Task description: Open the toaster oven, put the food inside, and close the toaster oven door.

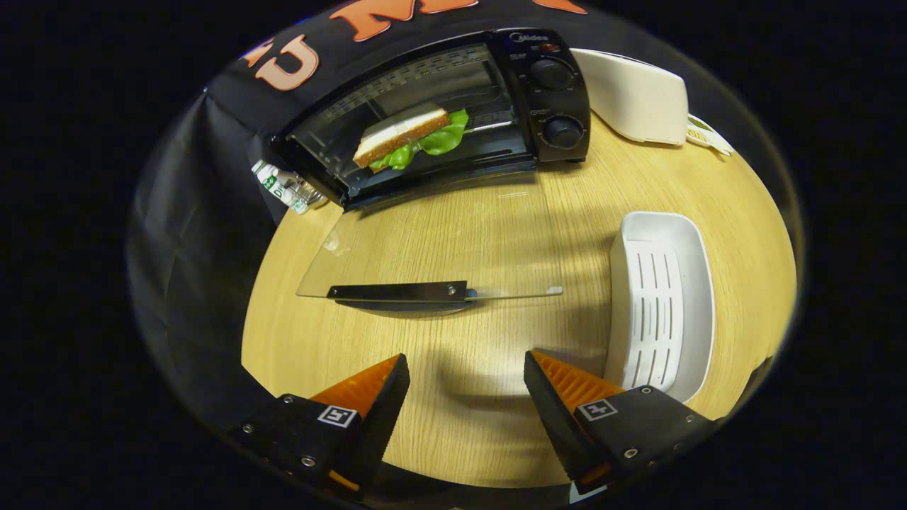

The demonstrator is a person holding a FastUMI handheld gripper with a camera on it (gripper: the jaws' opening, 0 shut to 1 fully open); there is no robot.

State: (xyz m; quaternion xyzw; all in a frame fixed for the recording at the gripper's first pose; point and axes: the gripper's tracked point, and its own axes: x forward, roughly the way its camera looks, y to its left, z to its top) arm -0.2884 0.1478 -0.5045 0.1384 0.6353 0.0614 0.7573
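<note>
A light wood-grain table [496,234] spreads ahead of the tongs under warm light that throws soft shadows on it, and black cloth [191,234] hangs as the wall along its far and left edges, falling into dark folds.

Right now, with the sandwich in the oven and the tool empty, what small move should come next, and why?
Probably bring the tool forward and down to the handle of the glass door, to lift it shut. The sandwich already lies inside the toaster oven, the door lies flat open on the table, and the tool's fingers stand open, holding nothing, short of the handle.
</note>
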